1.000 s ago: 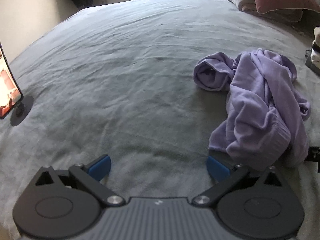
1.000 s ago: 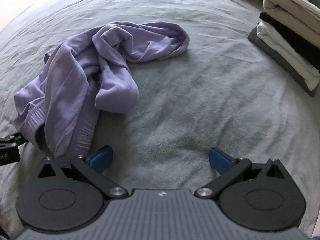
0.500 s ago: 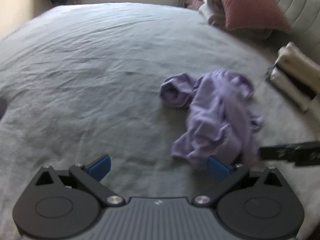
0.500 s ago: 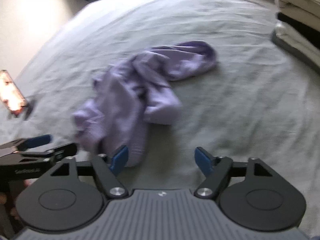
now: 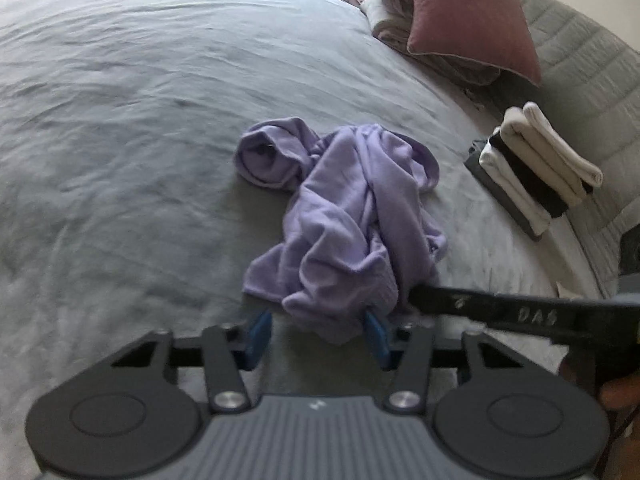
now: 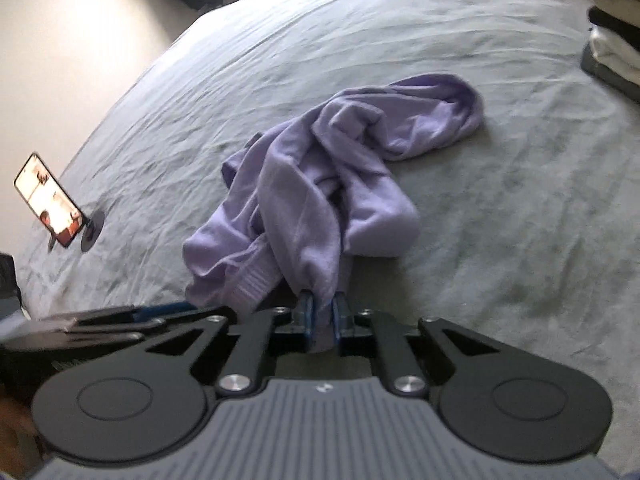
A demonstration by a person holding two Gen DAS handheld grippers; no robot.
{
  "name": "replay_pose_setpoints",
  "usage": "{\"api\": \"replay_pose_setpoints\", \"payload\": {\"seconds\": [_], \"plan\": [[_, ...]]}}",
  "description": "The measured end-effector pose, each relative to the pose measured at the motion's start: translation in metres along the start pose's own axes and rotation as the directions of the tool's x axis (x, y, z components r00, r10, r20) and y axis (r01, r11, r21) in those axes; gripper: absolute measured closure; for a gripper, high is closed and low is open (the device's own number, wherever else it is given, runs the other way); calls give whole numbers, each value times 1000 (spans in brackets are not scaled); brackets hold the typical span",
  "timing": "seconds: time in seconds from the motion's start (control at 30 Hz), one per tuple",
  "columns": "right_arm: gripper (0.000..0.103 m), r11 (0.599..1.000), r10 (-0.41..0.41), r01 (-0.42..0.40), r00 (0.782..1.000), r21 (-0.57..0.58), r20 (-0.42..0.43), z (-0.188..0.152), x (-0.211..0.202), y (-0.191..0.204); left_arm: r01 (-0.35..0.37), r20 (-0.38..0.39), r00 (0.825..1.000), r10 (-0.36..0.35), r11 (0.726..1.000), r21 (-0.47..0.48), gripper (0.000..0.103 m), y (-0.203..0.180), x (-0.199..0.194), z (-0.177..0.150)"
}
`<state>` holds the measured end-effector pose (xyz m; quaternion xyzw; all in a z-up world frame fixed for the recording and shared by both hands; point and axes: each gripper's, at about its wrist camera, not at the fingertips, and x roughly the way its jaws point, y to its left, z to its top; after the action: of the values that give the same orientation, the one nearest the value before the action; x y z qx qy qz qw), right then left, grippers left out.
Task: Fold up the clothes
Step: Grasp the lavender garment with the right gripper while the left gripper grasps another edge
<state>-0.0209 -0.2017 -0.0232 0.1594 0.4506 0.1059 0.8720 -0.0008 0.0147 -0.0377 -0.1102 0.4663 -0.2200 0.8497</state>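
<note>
Right gripper (image 6: 322,320) is pinched tight on a fold of the purple top (image 6: 320,184), blue pads nearly together w/ cloth squeezed between them and a bit sticking out behind. Left gripper (image 5: 316,334) has its jaws apart, blue pads either side of the near edge of the same top (image 5: 344,216); a lump of cloth sits between the pads but they're not pressing on it, as far as the left view shows.

Top lies crumpled in a heap approx mid-bed on the grey bedspread (image 5: 120,140), one sleeve or end trailing off toward the far side, ribbed hem at the near edge by both grippers. Right gripper also shows in the left view as a dark bar (image 5: 500,312) coming in from the right, tip at the cloth edge; left gripper shows in the right view at lower left (image 6: 160,312).

Stack of folded clothes (image 5: 536,168) (cream, black, white) sits well apart from the top, near the bed's right side. Pink pillow (image 5: 468,20) is at the far end w/ more linen beside it. Phone on a small stand (image 6: 50,200) is on the bedspread off to the left, screen lit.
</note>
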Motion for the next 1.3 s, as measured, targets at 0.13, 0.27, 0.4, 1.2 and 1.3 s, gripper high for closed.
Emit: {"api": "replay_pose_setpoints", "payload": {"seconds": [0.13, 0.27, 0.4, 1.2, 1.3], "plan": [[96, 999, -26, 25, 999, 29, 35, -1, -12, -14, -49, 20, 999, 48, 999, 13, 94, -4, 2, 2], [96, 997, -51, 47, 996, 59, 68, -2, -25, -29, -125, 87, 988, 125, 992, -4, 97, -1, -9, 8], [99, 995, -61, 53, 995, 86, 85, -4, -38, -44, -211, 186, 960, 209, 977, -12, 98, 4, -28, 17], [99, 951, 293, -306, 938, -49, -183, -24, -8, 34, -434, 335, 846, 416, 901, -23, 99, 58, -95, 27], [100, 935, 329, -349, 919, -59, -216, -25, 3, 52, -493, 370, 802, 468, 870, -33, 99, 65, -99, 31]]}}
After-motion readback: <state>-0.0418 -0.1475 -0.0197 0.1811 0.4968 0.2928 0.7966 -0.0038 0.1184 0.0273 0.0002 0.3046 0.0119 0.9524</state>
